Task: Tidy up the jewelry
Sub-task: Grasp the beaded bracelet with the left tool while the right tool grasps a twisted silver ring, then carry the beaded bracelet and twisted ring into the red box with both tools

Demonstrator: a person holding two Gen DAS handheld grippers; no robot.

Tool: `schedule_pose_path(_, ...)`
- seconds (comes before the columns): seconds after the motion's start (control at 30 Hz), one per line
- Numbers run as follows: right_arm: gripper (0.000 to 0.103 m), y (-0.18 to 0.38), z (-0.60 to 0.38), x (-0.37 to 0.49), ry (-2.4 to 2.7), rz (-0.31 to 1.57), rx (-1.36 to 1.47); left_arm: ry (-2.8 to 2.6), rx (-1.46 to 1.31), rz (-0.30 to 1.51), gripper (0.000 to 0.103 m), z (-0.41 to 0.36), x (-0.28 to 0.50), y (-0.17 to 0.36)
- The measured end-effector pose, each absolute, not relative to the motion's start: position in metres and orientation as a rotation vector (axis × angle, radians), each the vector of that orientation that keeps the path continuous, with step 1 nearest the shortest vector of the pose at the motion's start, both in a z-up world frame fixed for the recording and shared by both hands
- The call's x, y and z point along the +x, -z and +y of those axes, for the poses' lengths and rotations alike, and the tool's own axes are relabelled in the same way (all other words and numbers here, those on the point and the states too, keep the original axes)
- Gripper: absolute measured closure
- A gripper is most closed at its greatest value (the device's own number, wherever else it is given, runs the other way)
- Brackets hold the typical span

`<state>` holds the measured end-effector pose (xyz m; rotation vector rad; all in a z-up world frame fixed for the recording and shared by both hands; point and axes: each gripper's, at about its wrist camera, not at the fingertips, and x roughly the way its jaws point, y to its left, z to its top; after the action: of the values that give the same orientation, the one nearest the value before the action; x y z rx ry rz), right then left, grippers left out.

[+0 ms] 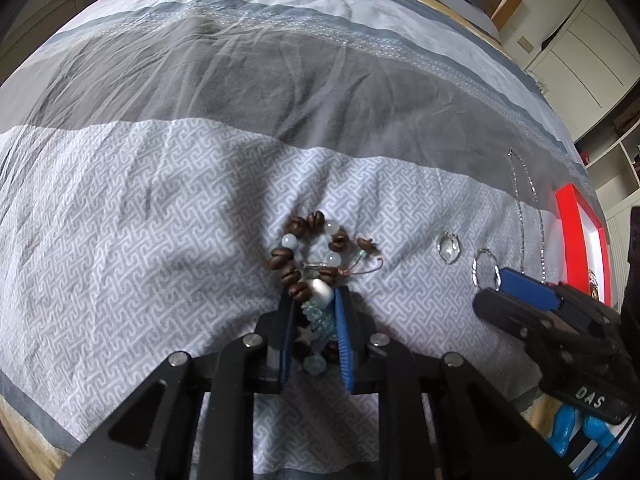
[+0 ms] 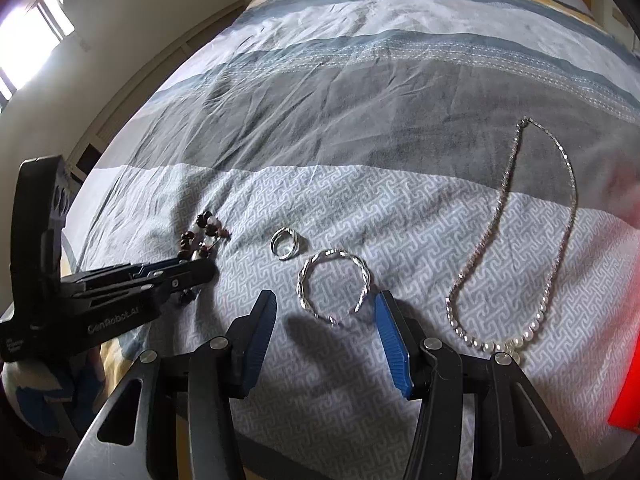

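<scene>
Bed spread with grey-patterned cover, jewelry laid out across it. Left hand-held gripper down on the bead bracelets, pads clenched on the near end of the bunch: silver bead and pale blue beads pinched between the blue fingers, brown-bead loop lying free on the cover beyond the tips. Right hand-held gripper released, jaws wide, tips to either side of the twisted silver bangle, nothing pressed yet. Ring just beyond the bangle, between it and the beads. Long chain necklace with pearls at its near end, off to the right, apart from the rest. Red box at the far right edge of the bed, likely the destination, though interior not readable. Step in hand, as judged: secure the beads, then lift. Worth checking the pinch catches both strands, not one bead alone, since round beads may roll out of flat pads. Lift slow and straight up so the dangling loop and cord tail clear the ring without dragging it. For the bangle, best to close across the band itself; soft bedding gives way, so press lightly and avoid nipping cloth.
</scene>
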<state>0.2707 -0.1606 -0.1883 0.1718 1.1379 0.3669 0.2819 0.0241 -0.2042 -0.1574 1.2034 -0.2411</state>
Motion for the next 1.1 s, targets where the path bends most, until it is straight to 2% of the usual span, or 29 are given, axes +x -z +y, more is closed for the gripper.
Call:
schedule_pose_path(0.13, 0.052, 0.191, -0.154, 0.278, -0.372, 1.14, 0.164, 0.246, -0.167, 1.199, 0.086, 0.029, 0.273, 0.201)
schedule_pose_path(0.17, 0.054, 0.192, -0.152, 0.279, -0.37, 1.142, 0.154, 0.249, -0.171, 1.199, 0.086, 0.03, 0.271, 0.2)
schedule_pose_path(0.23, 0.063, 0.195, -0.15, 0.281, -0.36, 1.15, 0.139, 0.254, -0.174, 1.2, 0.086, 0.031, 0.269, 0.197)
schedule_pose_path(0.73, 0.064, 0.168, -0.164, 0.25, -0.391, 1.124, 0.207, 0.273, -0.163, 1.177, 0.087, 0.02, 0.241, 0.157)
schedule_pose_path(1.1, 0.064, 0.132, -0.237, 0.203, -0.332, 1.077, 0.288, 0.341, -0.094, 1.136, 0.087, -0.043, 0.228, 0.102)
